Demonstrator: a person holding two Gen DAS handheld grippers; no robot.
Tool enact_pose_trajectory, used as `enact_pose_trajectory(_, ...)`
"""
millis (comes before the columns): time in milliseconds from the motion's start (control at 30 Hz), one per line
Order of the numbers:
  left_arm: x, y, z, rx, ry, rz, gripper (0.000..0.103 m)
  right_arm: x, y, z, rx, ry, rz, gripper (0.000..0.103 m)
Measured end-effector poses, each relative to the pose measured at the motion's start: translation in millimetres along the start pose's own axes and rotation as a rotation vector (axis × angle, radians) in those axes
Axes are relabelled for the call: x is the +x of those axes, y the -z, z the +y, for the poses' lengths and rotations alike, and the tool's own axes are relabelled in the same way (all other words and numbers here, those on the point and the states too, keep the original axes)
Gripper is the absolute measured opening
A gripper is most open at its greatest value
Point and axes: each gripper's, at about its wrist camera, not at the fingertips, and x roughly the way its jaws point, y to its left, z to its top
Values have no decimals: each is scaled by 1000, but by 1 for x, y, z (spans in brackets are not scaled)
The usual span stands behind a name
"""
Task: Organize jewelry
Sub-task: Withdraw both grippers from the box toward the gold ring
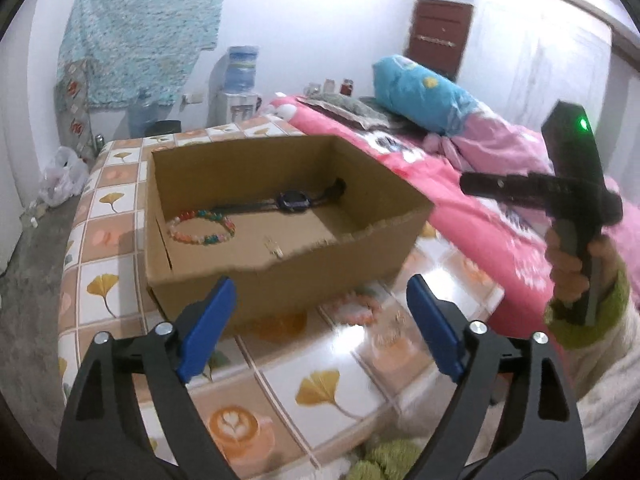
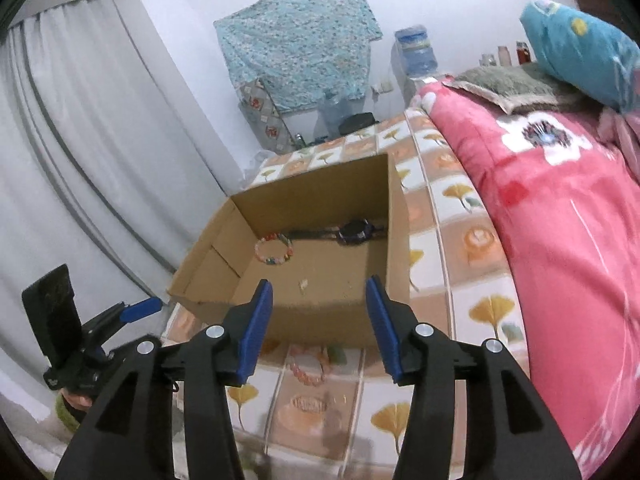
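Pink bracelet [image 1: 357,307]: lies on the tiled table [image 1: 100,280] just in front of the cardboard box [image 1: 280,280], outside it. Blurred; looks like round beads on a cord, so prob. light, limp, apt to roll off the pads. Best taken w/ one jaw inside the loop and one outside, pinching a few beads.
Small pale piece [image 1: 394,326]: beside the pink bracelet on the table, too blurred to name.
Multicolour bracelet [image 1: 202,227]: already in the box, left part of the floor. Same bead-on-cord type, judged light and floppy.
Watch [image 1: 295,201]: in the box by the far wall, strap laid out flat. Stiffer case, prob. the heaviest piece; strap is the easier hold.
Tiny pale item [image 1: 275,249]: on the box floor near the front wall; small, fiddly, can't tell what.
Left gripper [image 1: 320,320]: jaws wide, nothing between them, short of the box.
Right gripper [image 2: 320,316]: jaws about half apart, empty, aimed at the box.
Writing/brands: none readable on box, watch or tiles.
Surroundings: pink bedding [image 2: 560,220] right of the table, blue pillow [image 1: 424,92] behind.
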Motion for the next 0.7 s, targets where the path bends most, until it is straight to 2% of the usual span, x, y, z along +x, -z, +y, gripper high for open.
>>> enact_pose_trajectory(133, 11, 19, -10, 29, -47, 60, 86, 4, 21, -7, 34, 9, 42, 48)
enact_pose_trajectory(233, 27, 31, -14, 31, -139, 132, 86, 10, 38, -10, 50, 18, 81, 48)
enact_pose_trajectory(333, 49, 42, -11, 22, -228, 227, 86, 26, 55, -4, 22, 80, 137, 48)
enact_pose_trajectory(467, 69, 53, -3, -28, -265, 301, 86, 49, 76, 3, -16, 182, 208, 48)
enact_pose_trajectory(567, 80, 60, -1, -43, -293, 339, 86, 64, 87, 5, -18, 188, 235, 47)
enact_pose_trajectory(700, 88, 67, 0, -66, -294, 365, 86, 78, 92, 12, -63, 197, 256, 37)
